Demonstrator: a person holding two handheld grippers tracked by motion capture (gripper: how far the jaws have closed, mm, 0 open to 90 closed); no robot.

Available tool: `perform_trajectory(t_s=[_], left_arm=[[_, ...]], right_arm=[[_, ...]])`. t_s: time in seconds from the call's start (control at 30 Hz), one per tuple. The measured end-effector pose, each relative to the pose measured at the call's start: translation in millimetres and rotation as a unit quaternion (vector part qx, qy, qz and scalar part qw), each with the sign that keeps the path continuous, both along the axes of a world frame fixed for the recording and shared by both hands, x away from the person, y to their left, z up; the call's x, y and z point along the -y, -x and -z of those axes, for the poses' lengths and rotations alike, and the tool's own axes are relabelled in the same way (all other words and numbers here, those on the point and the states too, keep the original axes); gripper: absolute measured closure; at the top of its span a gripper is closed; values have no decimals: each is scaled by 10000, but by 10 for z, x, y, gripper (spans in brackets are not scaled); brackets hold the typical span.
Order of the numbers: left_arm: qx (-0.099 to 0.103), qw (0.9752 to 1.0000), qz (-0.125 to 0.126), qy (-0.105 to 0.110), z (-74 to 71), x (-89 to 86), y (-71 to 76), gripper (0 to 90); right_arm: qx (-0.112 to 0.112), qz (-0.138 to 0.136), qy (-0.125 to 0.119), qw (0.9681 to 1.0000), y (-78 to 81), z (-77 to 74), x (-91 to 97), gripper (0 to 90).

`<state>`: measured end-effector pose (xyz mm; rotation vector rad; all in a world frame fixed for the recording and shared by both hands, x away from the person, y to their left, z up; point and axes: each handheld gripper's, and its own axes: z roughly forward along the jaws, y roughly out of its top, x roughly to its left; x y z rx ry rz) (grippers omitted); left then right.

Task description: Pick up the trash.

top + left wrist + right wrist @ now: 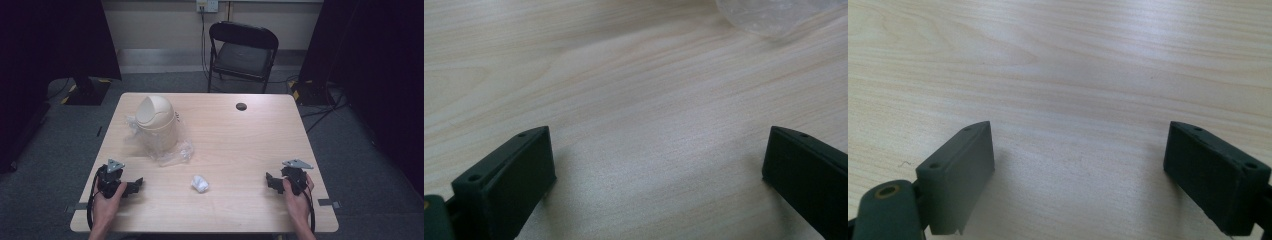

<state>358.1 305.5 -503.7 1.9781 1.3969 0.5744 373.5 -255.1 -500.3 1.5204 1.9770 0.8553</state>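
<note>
Now I hold both claws spread and empty on the table [240,145]: left claw [136,185], right claw [270,181], paper wad [199,184] between them.

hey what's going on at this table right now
A person sits at a wooden table holding a hand-held gripper in each hand. The left hand-held gripper and the right hand-held gripper both rest near the front edge with jaws wide open, holding nothing. Between them lies a crumpled white paper ball. Farther back on the left stands a small beige bin with a swing lid, on a clear plastic bag.
</note>
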Motion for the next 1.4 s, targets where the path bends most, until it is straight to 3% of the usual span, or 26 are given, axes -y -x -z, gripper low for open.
perform_trajectory(t_s=[0.33,0.57,0.8,1.0,1.13,1.27,1.4], left_arm=[[50,10000,74,-11,-5,-29,21,27],[154,9999,-43,58,-19,-75,50,136],[161,9995,226,176,-26,-75,62,159],[300,9971,497,486,-126,-40,72,171],[442,9942,641,739,-193,-38,67,171],[563,9940,646,687,-297,-24,45,172],[575,9929,701,764,-344,-13,26,174]], right_arm=[[-4,-30,6,10000,-3,0,4,118],[-4,-33,8,10000,-3,0,4,118],[-4,-36,8,10000,-3,0,5,118],[-1,-25,14,10000,-3,0,3,118],[-3,-25,13,10000,-3,0,3,118],[-2,-29,14,10000,-4,0,3,117],[-2,-29,15,10000,-4,0,3,117]])
